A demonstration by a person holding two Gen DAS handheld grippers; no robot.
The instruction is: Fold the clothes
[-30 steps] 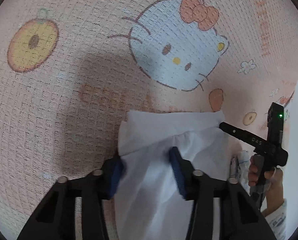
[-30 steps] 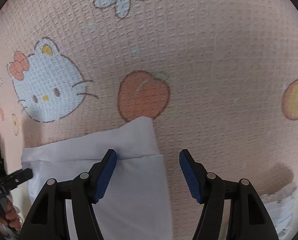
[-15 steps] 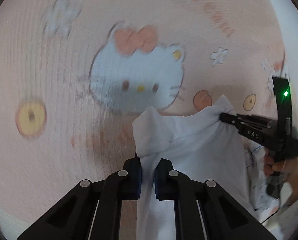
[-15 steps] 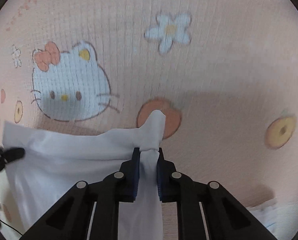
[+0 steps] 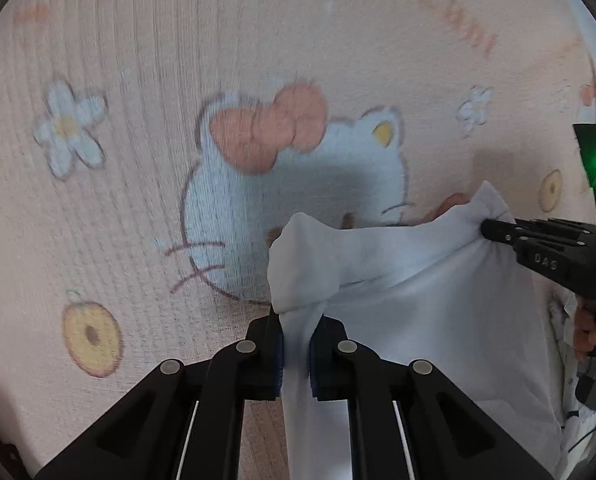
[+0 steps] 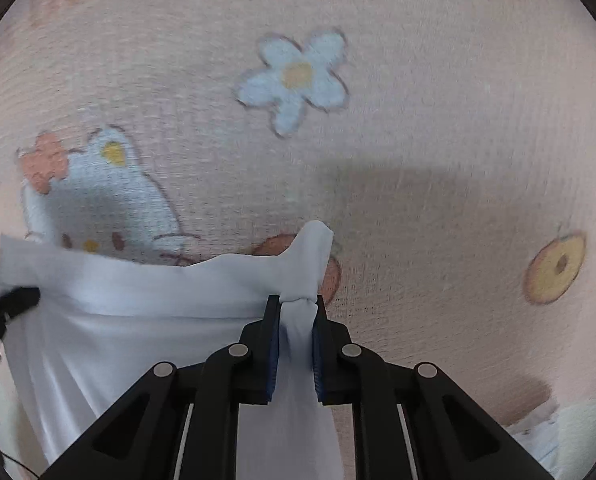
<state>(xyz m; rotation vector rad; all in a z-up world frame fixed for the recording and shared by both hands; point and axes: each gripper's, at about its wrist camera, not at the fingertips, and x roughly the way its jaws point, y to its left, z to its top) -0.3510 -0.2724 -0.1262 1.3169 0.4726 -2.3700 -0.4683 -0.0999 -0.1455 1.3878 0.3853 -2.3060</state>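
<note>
Two grippers hold one white garment (image 5: 438,292) by its upper edge, above a pink waffle-textured blanket (image 5: 138,208) printed with a cartoon cat face (image 5: 266,216), flowers and fruit. At the bottom of the left wrist view, the left gripper (image 5: 296,344) has its blue-padded jaws pressed together on a bunched corner of the cloth, and a rounded tuft of fabric stands up just beyond the pads. From there the garment's edge runs to the right, where the right gripper (image 5: 488,230) pinches the other corner; a green light glows on its black body and a person's hand (image 5: 590,328) holds its handle near the picture's right edge. In the right wrist view, the right gripper (image 6: 296,320) is likewise clamped on a twisted fold of the white cloth, with a peak of fabric rising past its fingertips over an orange fruit print (image 6: 330,276). Its jaws have just been closing, and the cloth now sits squeezed between the pads. The garment's hem stretches leftwards to the left gripper's tip (image 6: 18,298), and the rest of the cloth hangs down below both grips. Patterned pale fabric (image 6: 538,432) lies at the lower right.
</note>
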